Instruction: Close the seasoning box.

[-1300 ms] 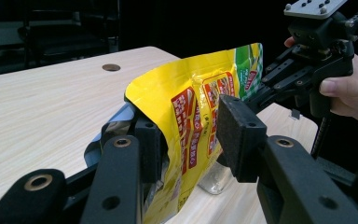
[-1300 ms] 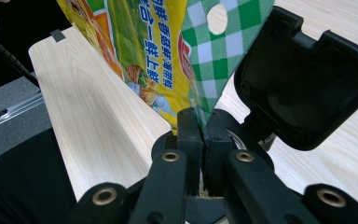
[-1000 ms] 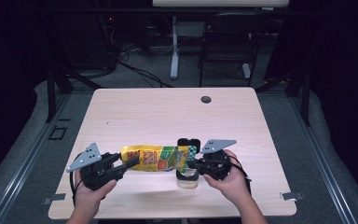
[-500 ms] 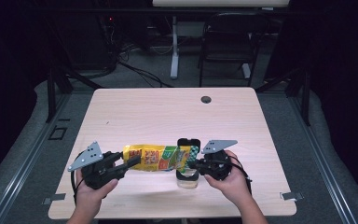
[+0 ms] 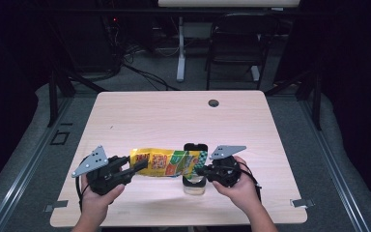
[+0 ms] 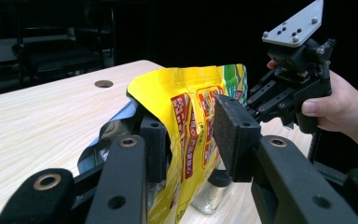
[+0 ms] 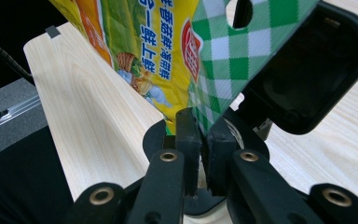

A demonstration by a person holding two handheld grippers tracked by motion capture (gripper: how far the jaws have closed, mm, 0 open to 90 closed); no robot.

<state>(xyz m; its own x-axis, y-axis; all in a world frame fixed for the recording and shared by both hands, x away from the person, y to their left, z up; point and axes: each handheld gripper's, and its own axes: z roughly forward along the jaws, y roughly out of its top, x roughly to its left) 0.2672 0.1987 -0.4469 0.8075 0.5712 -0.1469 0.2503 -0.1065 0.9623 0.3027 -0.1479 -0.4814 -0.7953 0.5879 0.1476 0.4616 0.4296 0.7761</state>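
The bag (image 5: pixel 166 163), yellow with a green-checked end, hangs level above the near part of the table (image 5: pixel 174 116), stretched between the two grippers. The right gripper (image 5: pixel 204 170) has its jaws pressed together on the checked end; the right gripper view shows this pinch closely, with a black lid (image 7: pixel 307 70) open just behind it. The left gripper (image 5: pixel 133 169) holds the bag's other end. The left gripper view shows its jaws spread, with the yellow film passing between the pads (image 6: pixel 235 135). A jar (image 5: pixel 193 183) stands on the table beneath the checked end.
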